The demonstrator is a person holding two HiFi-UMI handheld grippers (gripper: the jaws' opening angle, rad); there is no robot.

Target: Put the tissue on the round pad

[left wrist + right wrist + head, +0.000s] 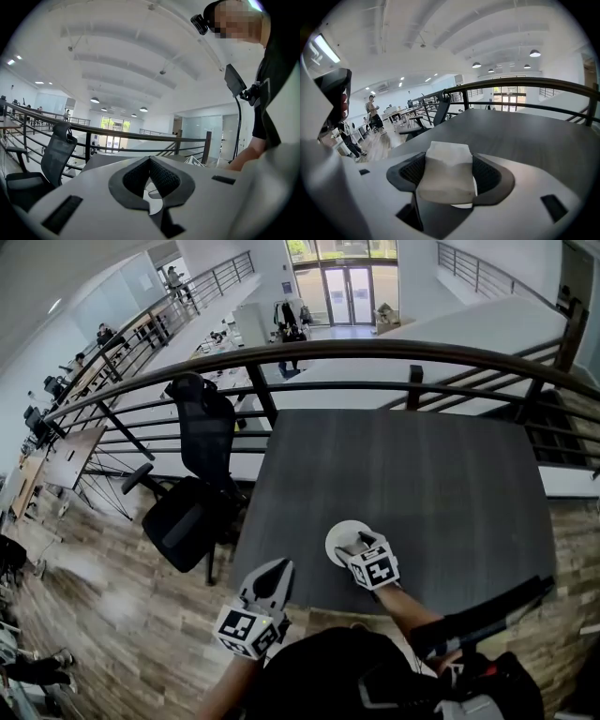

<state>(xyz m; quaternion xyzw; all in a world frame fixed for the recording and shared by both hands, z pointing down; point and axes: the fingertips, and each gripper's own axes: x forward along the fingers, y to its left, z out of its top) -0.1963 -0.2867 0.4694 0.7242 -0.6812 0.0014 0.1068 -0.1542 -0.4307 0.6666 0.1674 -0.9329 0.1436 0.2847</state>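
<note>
Your right gripper (449,160) has the folded white tissue (447,173) pinched between its 2 jaws, which stand wide because the wad fills the gap and presses on both pads. In the head view the round pad (343,536) lies on the dark grey table (422,484) near its near edge, and the tissue hangs right over it. In the right gripper view a white sliver of the pad shows just under the tissue. To finish this step well, I'd bring the tissue straight down until its underside rests on the middle of the pad. Then spread the jaws fully and lift out along their own line, so neither pad drags the light tissue off the disc. Your right forearm reaches in from the near edge, with the gripper tilted forward and down toward the far left. Your left gripper (150,160) is empty, its 2 jaws closed tip to tip. It sits roughly level by the table's near left corner, well clear of the pad.
</note>
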